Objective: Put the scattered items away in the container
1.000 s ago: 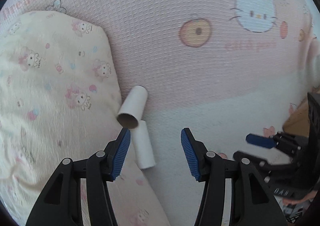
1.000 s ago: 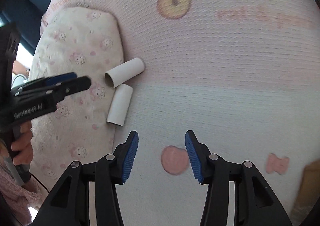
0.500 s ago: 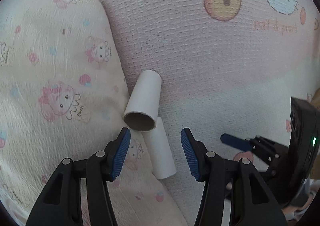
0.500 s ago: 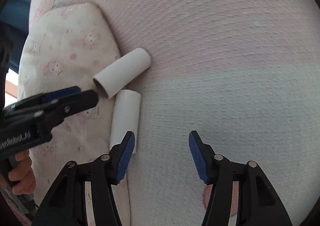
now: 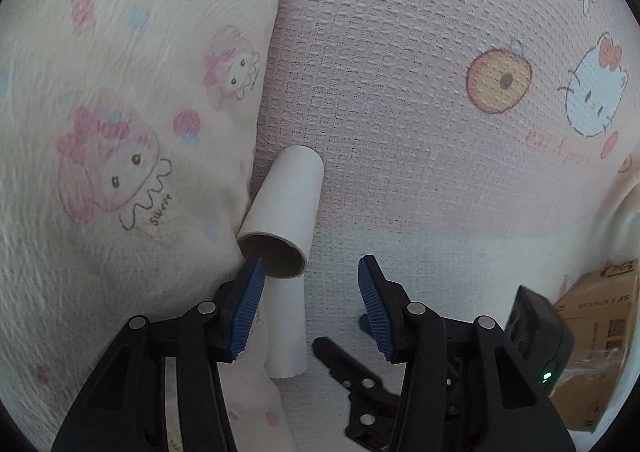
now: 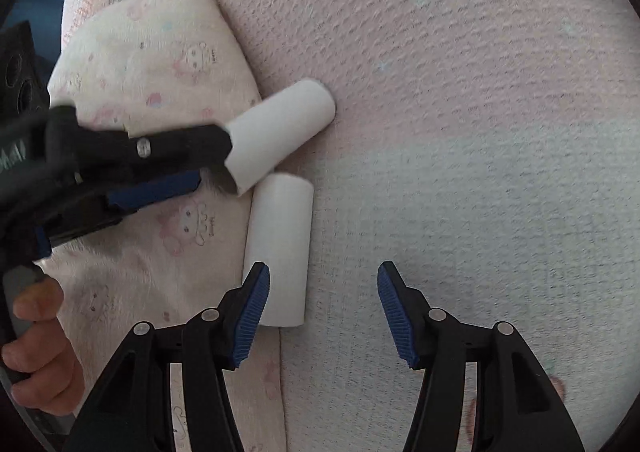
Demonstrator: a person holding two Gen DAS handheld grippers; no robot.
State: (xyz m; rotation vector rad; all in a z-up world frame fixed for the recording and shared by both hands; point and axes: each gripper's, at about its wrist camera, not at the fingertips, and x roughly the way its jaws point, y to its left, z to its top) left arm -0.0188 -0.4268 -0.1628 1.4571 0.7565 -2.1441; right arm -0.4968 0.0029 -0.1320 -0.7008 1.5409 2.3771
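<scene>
Two white cardboard tubes lie on a pink Hello Kitty bedspread beside a pillow. The upper tube (image 5: 286, 208) (image 6: 280, 132) rests against the pillow edge, its open end facing my left gripper (image 5: 310, 292). That gripper is open, its left finger at the tube's mouth. The lower tube (image 5: 286, 328) (image 6: 280, 248) lies just below it. My right gripper (image 6: 322, 300) is open, its left finger beside the lower tube's near end. The left gripper (image 6: 168, 164) shows in the right wrist view, reaching in from the left to the upper tube.
A cream pillow (image 5: 120, 132) (image 6: 160, 64) with cartoon prints lies left of the tubes. A brown cardboard box (image 5: 596, 336) stands at the right edge. The right gripper's body (image 5: 532, 336) is close at the lower right of the left wrist view.
Both grippers have moved in toward the tubes. The left one now reaches the upper tube's open end; the right one has come up beside the lower tube.
</scene>
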